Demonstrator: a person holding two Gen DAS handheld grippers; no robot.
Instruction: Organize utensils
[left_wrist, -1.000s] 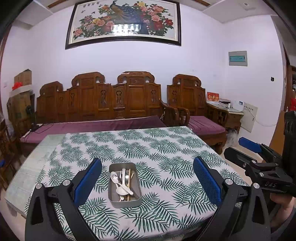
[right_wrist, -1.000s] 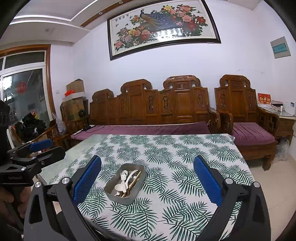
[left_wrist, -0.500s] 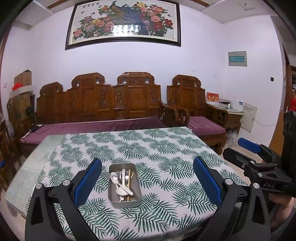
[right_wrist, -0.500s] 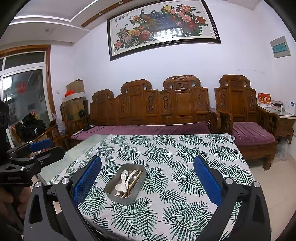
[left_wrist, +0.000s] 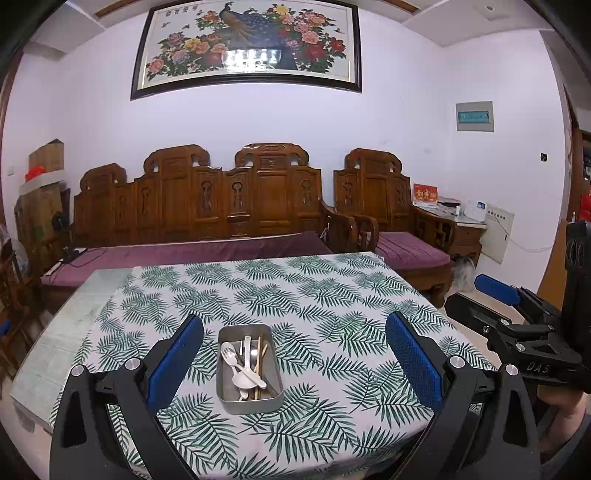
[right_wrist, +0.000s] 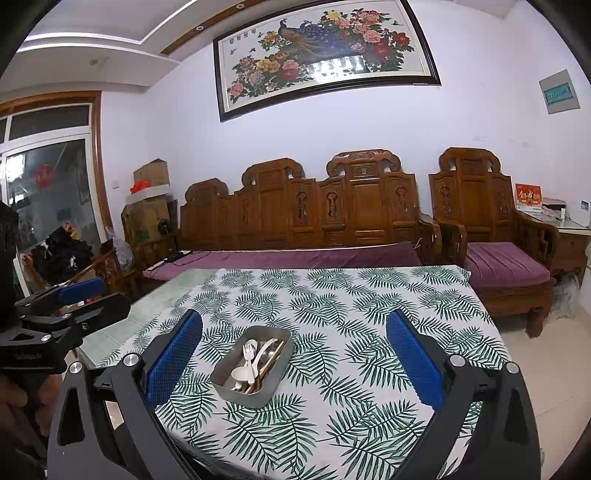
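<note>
A grey metal tray (left_wrist: 229, 398) (right_wrist: 229, 388) sits near the front of the table, on a palm-leaf tablecloth (left_wrist: 295, 295) (right_wrist: 332, 302). Inside lie white plastic spoons (left_wrist: 242, 380) (right_wrist: 240, 373), a white fork (left_wrist: 228, 355), a metal spoon and wooden chopsticks (left_wrist: 258, 354) (right_wrist: 273, 360). My left gripper (left_wrist: 293, 332) hangs open above the table's front edge, nothing between its blue pads. My right gripper (right_wrist: 293, 328) is open too and held back from the tray. Each gripper also shows from the side in the other's view: the right gripper (left_wrist: 517, 317), the left gripper (right_wrist: 70, 299).
A carved wooden sofa (left_wrist: 221, 206) with purple cushions stands behind the table, an armchair (right_wrist: 491, 236) to its right. A side table (left_wrist: 454, 225) with small items is in the far right corner. Boxes (right_wrist: 147, 206) are stacked at the left wall.
</note>
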